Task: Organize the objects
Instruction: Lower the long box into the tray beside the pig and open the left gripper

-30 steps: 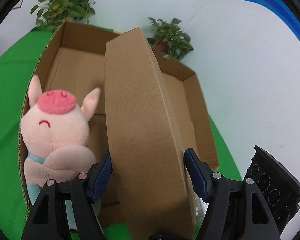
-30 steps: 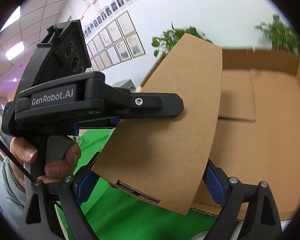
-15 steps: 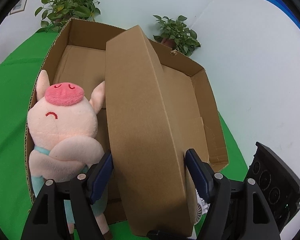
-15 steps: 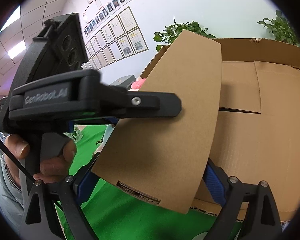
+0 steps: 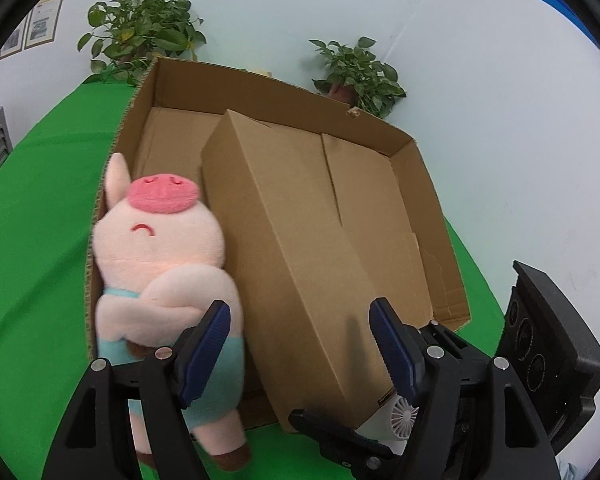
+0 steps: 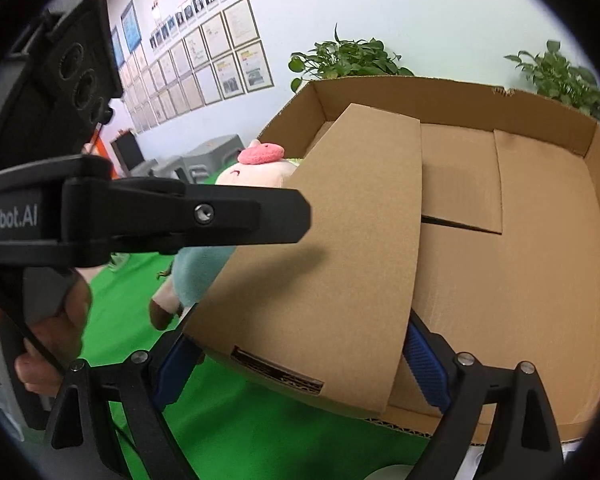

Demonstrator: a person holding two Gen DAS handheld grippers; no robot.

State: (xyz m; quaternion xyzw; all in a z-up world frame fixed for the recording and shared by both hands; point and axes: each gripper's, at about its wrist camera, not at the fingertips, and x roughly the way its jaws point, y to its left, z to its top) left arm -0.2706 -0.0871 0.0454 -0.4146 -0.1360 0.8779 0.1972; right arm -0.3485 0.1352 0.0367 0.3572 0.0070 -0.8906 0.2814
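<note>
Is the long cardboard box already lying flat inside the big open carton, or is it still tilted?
Tilted. The long cardboard box has its far end down in the big open carton, while its near end overhangs the front wall.
</note>
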